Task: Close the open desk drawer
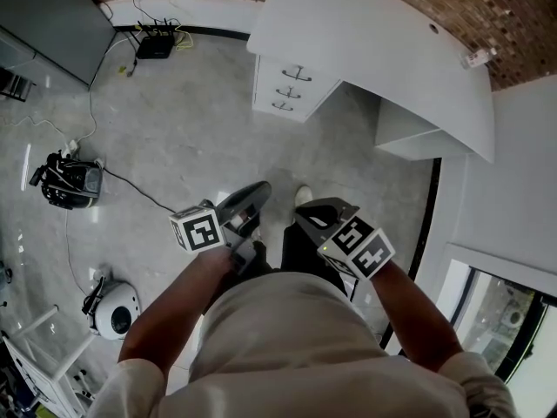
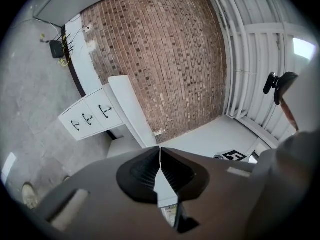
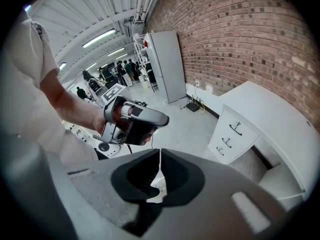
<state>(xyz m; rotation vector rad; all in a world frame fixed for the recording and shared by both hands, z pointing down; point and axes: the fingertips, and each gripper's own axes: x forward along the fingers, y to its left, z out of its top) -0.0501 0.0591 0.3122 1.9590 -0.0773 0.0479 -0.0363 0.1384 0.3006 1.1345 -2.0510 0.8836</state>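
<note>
Standing on the pale grey floor [image 1: 174, 129], a person holds both tools near the body at the lower middle of the head view. The left gripper [image 1: 248, 200] has its dark ribbed jaws pressed together on nothing, and so does the right gripper [image 1: 326, 212]. The curved white desk [image 1: 392, 50] stands well apart at the upper right, against the red brick wall [image 1: 522, 24]. Its white three-drawer unit [image 1: 291, 85] sits under the desk's left end, and the three fronts with dark handles look level with one another. A black bag [image 1: 70, 181] lies at the left edge.
</note>
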